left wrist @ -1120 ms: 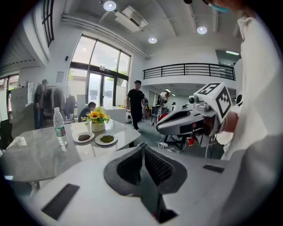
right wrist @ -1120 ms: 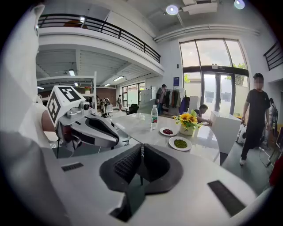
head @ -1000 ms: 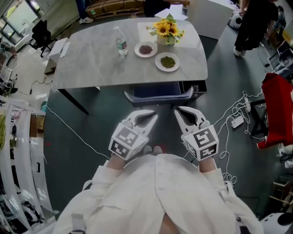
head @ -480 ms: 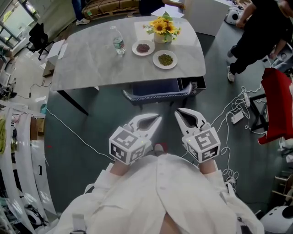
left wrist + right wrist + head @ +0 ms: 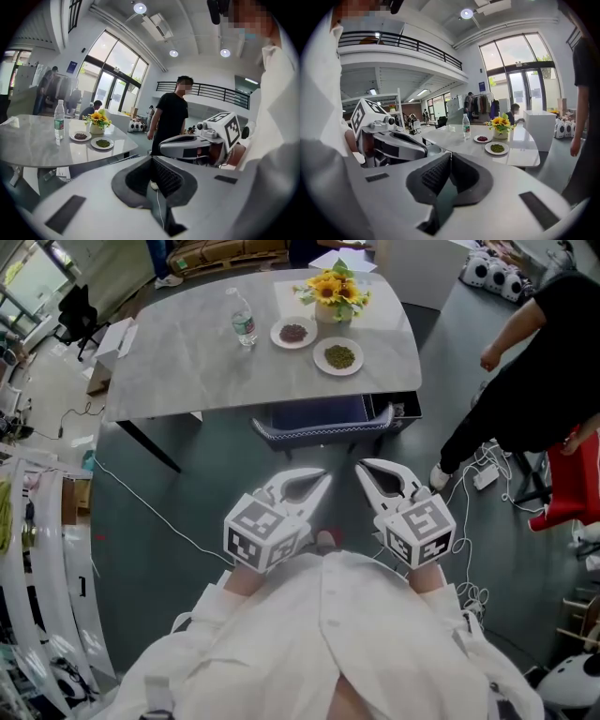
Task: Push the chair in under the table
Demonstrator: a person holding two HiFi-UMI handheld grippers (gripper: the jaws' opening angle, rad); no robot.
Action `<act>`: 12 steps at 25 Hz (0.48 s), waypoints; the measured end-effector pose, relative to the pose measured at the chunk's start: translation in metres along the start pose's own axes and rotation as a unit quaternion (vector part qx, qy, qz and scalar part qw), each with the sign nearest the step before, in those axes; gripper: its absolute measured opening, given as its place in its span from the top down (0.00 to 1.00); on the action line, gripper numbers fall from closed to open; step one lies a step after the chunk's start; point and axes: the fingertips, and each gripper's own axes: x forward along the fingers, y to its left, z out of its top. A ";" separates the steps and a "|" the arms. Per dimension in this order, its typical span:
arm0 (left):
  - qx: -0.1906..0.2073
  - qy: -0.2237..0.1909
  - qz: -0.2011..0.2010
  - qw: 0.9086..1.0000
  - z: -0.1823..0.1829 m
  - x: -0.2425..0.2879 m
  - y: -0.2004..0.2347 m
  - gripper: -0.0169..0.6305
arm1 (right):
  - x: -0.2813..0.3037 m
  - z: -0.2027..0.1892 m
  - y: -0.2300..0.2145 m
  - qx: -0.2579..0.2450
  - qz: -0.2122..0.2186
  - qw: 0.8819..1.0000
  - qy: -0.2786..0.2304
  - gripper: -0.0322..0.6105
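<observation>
1. The big grey table (image 5: 187, 352) is at the top of the head view. Its near edge faces the person.
2. The blue chair (image 5: 319, 414) sits at that near edge. Its seat is mostly under the table top, and only its back rail sticks out. I think the pushing is done, or nearly done. At most, one small push is left.
3. The left gripper (image 5: 322, 480) and the right gripper (image 5: 362, 467) are side by side near the person's body, well away from the chair. Both have their jaws closed with nothing between them.
4. On the table are sunflowers (image 5: 334, 292), a plate of green bits (image 5: 339, 356), a plate of dark bits (image 5: 293, 333) and a water bottle (image 5: 243, 324). All stand upright.
</observation>
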 end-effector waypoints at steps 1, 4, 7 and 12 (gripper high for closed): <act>-0.001 -0.001 -0.001 1.000 0.000 0.000 0.000 0.95 | 0.000 0.000 0.000 -0.001 0.000 1.000 0.002 0.89; -0.002 -0.001 -0.005 1.000 0.000 0.000 -0.001 0.95 | 0.002 -0.002 0.001 -0.006 0.000 1.000 0.007 0.90; -0.002 0.000 -0.007 1.000 -0.002 0.000 -0.001 0.95 | 0.004 -0.003 0.002 -0.008 -0.001 1.000 0.010 0.90; -0.012 -0.006 -0.015 1.000 -0.002 -0.001 -0.001 0.95 | 0.005 -0.004 0.002 -0.008 -0.005 1.000 0.010 0.90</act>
